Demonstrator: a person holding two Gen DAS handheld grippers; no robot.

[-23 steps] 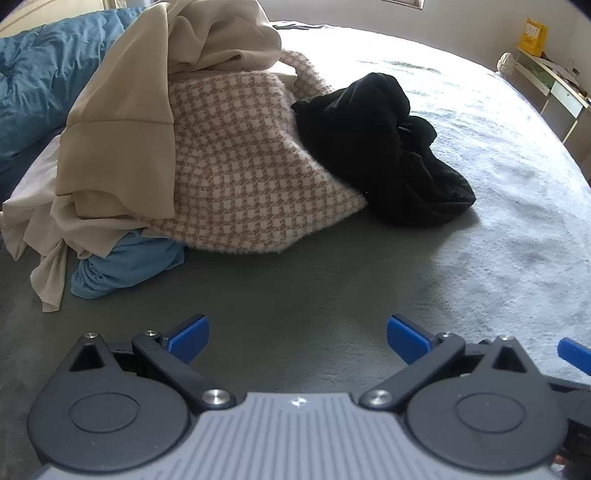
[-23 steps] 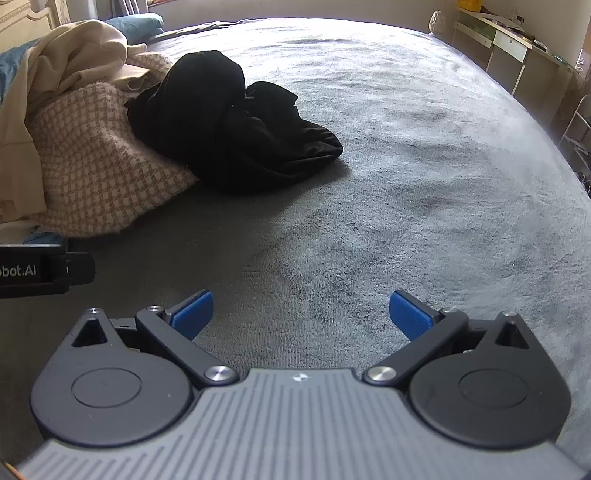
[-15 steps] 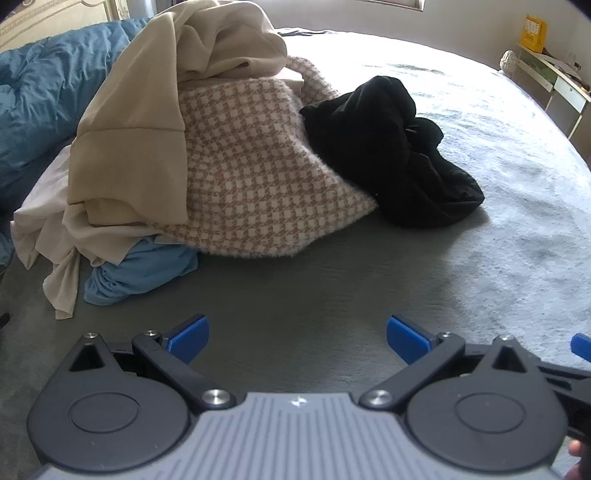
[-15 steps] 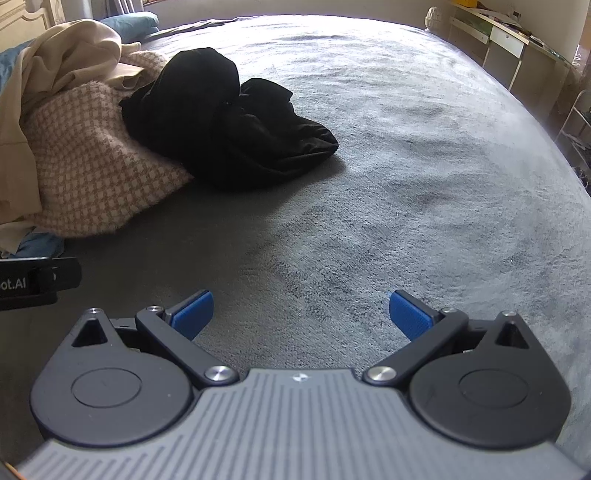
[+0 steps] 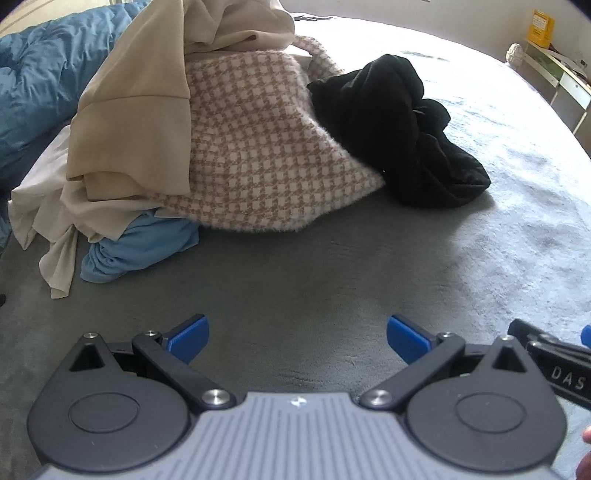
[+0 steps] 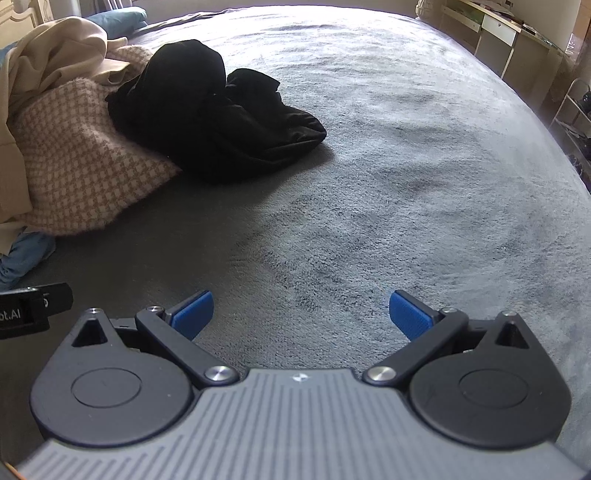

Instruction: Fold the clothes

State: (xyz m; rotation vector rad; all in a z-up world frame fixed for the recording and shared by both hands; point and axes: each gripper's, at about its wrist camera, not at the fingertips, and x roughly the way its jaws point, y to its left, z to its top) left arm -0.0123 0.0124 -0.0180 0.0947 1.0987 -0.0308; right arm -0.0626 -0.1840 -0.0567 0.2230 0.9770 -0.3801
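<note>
**Two empty tools wait in front of the clothes pile**

Both tools are wide open and hold nothing. The left tool [image 5: 297, 338] hangs over bare bed [image 5: 332, 280], tipped down toward it. The right tool [image 6: 301, 312] hangs over bare bed too, just beside the left one; a bit of each shows at the edge of the other's view. I think they are spread wide so they are ready to pinch some cloth.

The flat grey bed in front of them has no clothes on it. That looks like a good spot to lay one thing out and fold it.

The clothes are farther away, all in one heap, ahead and to the left. No tool touches them. The blue cloth [image 5: 136, 251] is the nearest piece and pokes out from under the heap. On top of it sits the checked cloth [image 5: 258, 147], soft and fuzzy. The tan cloth [image 5: 133, 122] is draped over the left side of that. The black cloth [image 5: 402, 129] is bunched up against the right side and rests on the bed, so it looks easiest to pull free.

Far behind, a blue quilt [image 5: 37, 92] lies on the left and a desk [image 6: 498, 33] stands on the right.
</note>
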